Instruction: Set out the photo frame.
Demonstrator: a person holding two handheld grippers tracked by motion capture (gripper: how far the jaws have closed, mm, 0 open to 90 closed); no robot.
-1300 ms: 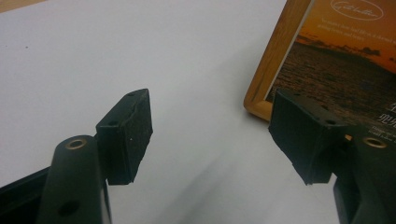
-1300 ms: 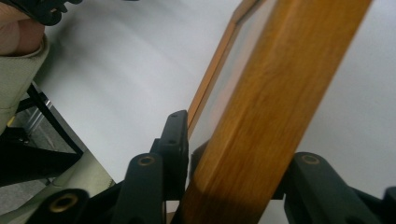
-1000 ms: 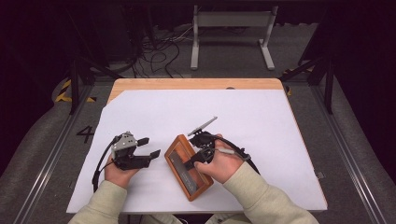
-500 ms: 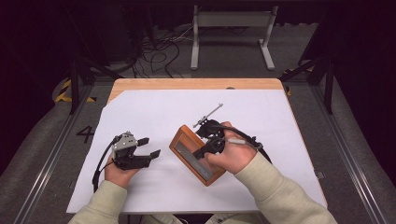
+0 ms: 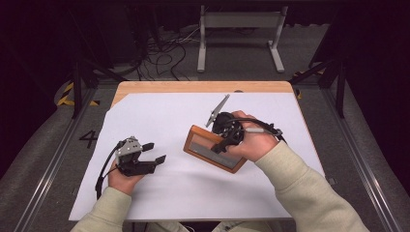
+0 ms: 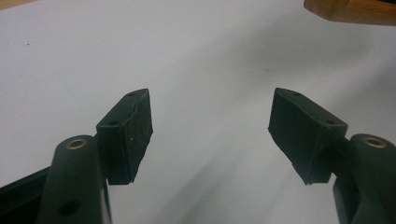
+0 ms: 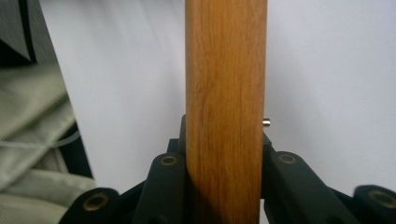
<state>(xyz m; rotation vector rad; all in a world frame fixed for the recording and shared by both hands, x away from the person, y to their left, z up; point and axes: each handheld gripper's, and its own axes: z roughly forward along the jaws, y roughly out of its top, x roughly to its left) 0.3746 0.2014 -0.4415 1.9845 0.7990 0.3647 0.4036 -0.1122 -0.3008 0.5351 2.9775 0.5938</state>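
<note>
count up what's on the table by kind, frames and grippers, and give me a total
Wooden frame: 1, clamped in the right gripper
Grippers: 2, the right one and the left gripper, which is open with nothing between its jaws
Total: 3

Smooth varnished wood frame with dull grey panel, matt white paper sheet, bare wood table edge, matt black rubbery pads

Bare white table sheet all round, wooden frame sole obstacle, right of centre.
</note>
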